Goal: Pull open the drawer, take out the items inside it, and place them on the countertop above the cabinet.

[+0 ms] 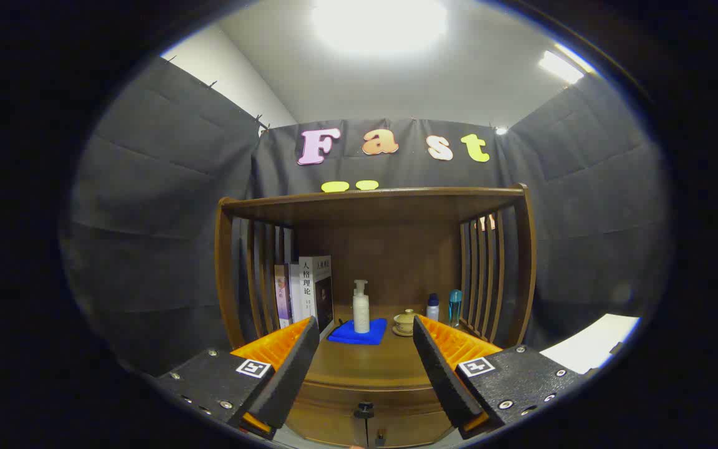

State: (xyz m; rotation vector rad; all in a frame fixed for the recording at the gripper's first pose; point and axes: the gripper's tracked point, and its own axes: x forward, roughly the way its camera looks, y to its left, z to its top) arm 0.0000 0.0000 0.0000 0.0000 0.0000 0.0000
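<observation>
The upright book [315, 287] carries 人格理论 on its spine. Each spread-apart finger of the gripper [365, 321] bears one square coded marker.

gripper view: rides on gripper [365, 365], fingers spread at frame bottom | faces cabinet [371, 299] head-on, level with countertop [365, 362] | near | drawer knob [364, 410] bottom centre

Handheld two-finger gripper

The gripper [365, 349] has two wedge-shaped fingers with ribbed backs and rough, grainy inner faces. Each sits on a dark, speckled block studded with silver screws and bearing a small square black-and-white marker. The fingers stand apart.
</observation>
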